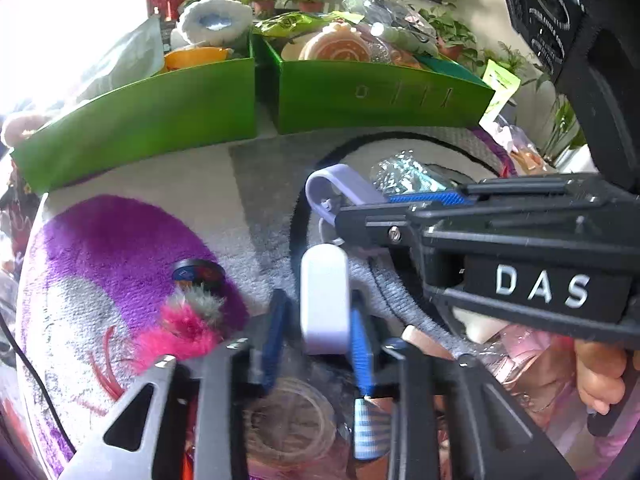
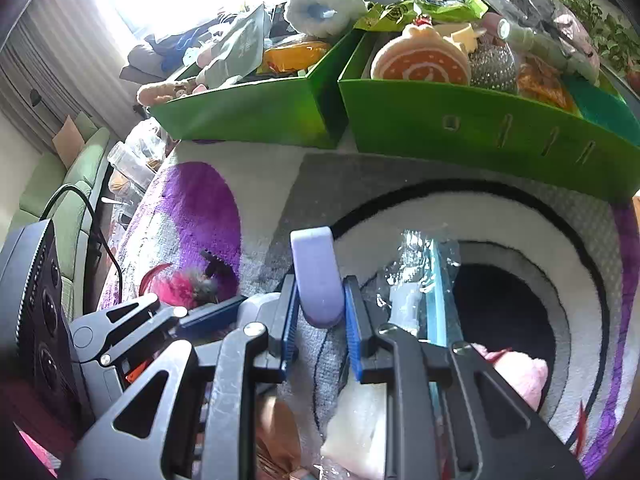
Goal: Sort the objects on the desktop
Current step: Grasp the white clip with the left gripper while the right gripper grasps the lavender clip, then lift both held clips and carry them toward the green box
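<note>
Both grippers hold one lilac plastic clip-like object above the patterned rug. My left gripper [image 1: 320, 320] is shut on its white end [image 1: 324, 300]. My right gripper [image 2: 320, 300] is shut on its lilac end [image 2: 316, 272], and it reaches in from the right in the left wrist view [image 1: 360, 208], where the lilac end [image 1: 340, 188] curls past its fingertips. A clear-wrapped blue packet [image 2: 432, 280] lies on the rug just right of the clip. A pink and grey feather toy [image 1: 188, 320] lies to the left; it also shows in the right wrist view [image 2: 188, 284].
Two green bins [image 2: 256, 112] [image 2: 480, 132] stand at the rug's far edge, both heaped with plush toys, packets and a scourer. A roll of tape [image 1: 288, 428] and a striped ribbon [image 1: 368, 428] lie under my left gripper. A pink plush [image 2: 520, 376] lies at right. Potted plants line the back.
</note>
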Demonstrator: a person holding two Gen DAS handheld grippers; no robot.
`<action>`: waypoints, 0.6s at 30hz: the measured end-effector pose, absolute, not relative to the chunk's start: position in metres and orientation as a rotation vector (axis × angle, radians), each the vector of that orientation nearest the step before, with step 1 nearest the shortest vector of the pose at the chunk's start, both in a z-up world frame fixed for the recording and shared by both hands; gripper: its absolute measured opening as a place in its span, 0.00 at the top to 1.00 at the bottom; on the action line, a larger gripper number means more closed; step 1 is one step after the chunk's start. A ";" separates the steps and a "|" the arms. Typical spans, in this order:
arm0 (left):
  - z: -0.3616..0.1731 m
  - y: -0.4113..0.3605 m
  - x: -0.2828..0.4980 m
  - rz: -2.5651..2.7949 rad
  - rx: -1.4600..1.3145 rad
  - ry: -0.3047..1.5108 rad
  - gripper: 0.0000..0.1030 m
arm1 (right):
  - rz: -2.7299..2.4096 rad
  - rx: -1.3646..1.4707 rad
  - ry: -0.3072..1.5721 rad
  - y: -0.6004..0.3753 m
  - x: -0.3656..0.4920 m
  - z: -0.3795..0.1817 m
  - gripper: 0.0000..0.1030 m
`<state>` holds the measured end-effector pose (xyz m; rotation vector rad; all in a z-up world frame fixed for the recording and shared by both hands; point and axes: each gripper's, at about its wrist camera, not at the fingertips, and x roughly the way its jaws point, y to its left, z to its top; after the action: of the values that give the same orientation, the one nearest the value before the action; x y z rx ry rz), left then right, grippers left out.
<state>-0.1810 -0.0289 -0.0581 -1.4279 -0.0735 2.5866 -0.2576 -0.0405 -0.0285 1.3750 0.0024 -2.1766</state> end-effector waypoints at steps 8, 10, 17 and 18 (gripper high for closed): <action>-0.056 -0.026 -0.185 2.577 -1.411 -0.050 0.80 | -2.183 1.389 -0.012 -0.034 -0.259 -0.031 0.78; -0.056 -0.028 -0.185 2.580 -1.410 -0.065 0.80 | -2.182 1.394 -0.020 -0.034 -0.261 -0.031 0.77; -0.051 -0.035 -0.182 2.593 -1.389 -0.092 0.80 | -2.206 1.442 -0.048 -0.040 -0.272 -0.032 0.70; -0.051 -0.036 -0.181 2.594 -1.385 -0.095 0.80 | -2.217 1.445 -0.034 -0.041 -0.273 -0.033 0.70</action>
<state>-0.1813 -0.0363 -0.0510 -1.3850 -0.0946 2.5941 -0.2729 -0.0415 -0.0326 1.4448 -0.0342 -2.2169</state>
